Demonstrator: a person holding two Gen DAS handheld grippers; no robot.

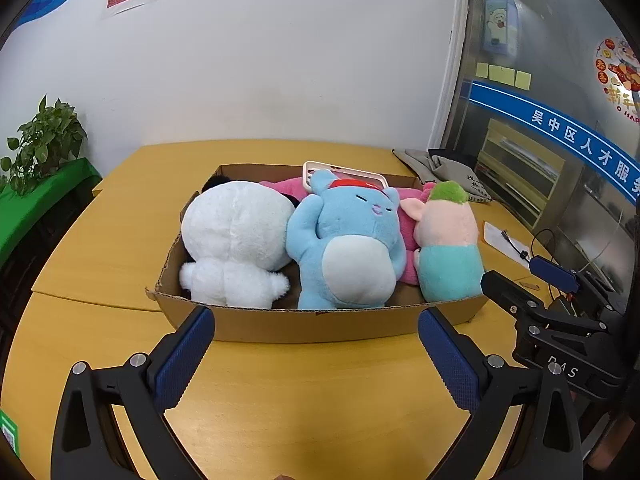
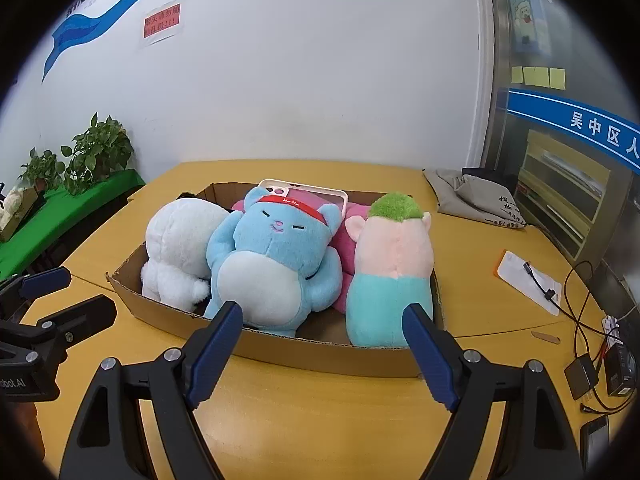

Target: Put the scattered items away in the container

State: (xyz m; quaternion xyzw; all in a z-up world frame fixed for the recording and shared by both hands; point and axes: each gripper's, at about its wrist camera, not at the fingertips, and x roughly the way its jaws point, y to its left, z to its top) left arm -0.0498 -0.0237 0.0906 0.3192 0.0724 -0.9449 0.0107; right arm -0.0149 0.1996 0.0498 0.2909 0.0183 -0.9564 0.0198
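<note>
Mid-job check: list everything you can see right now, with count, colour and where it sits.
cardboard box: one, brown, middle of the table
white plush: one, white, left end of the box
blue plush: one, light blue with red headband, middle of the box
pig plush: one, pink with green hair and teal trousers, right end of the box
pink plush: one, pink, under the others
phone case: one, pale, back of the box
table: one, yellow wood
cloth bag: one, grey, table's far right
left gripper: black with blue pads, open, empty
right gripper: same, open, empty
</note>
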